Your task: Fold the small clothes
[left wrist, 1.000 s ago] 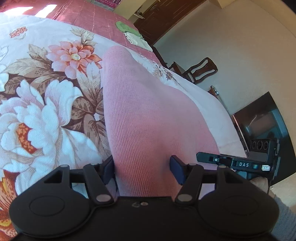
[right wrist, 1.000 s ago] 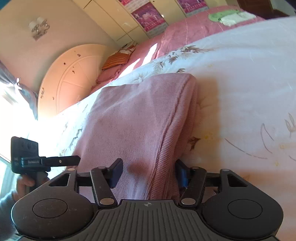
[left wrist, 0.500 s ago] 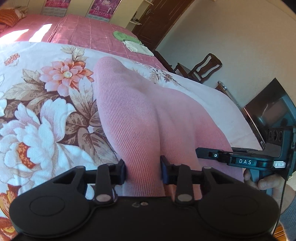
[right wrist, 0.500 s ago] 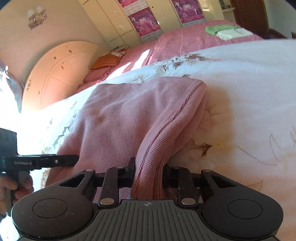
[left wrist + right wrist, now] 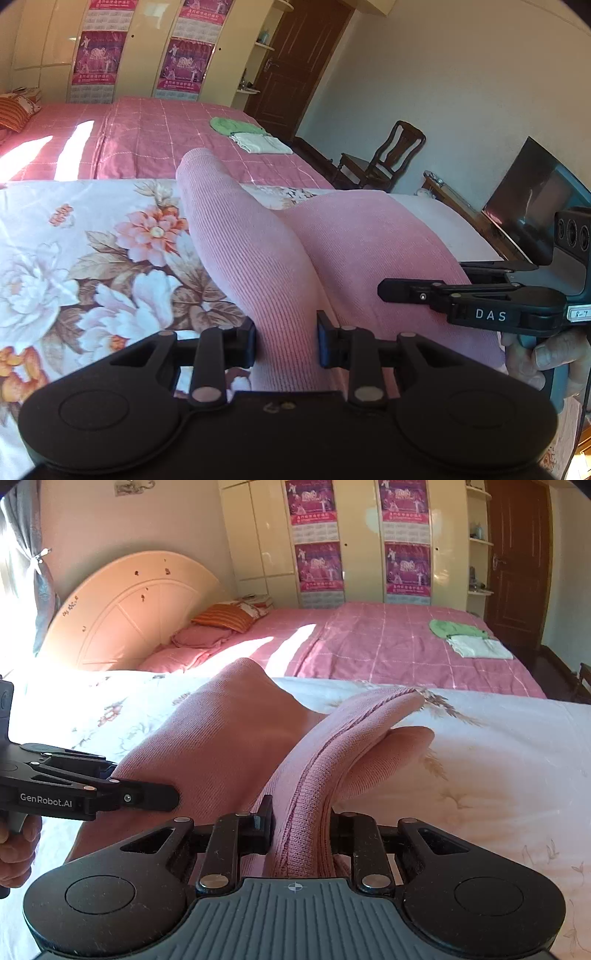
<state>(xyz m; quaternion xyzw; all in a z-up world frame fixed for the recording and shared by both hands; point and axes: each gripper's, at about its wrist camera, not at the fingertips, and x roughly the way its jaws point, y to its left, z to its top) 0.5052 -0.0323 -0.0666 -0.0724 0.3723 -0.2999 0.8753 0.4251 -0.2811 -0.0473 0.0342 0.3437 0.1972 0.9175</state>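
Left gripper (image 5: 286,339) and right gripper (image 5: 301,830) each clamped tight on a near corner of the pink ribbed knit garment (image 5: 258,251), near edge lifted off the floral bedsheet (image 5: 92,258), far part resting there. Best carried forward level, both corners at equal height and tension, then laid square onto the far edge before letting go.

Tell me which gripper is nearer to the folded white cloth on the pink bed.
Right, judging by room layout. The right gripper grips the pink garment on the side toward the white cloth; the left gripper grips it on the far side.
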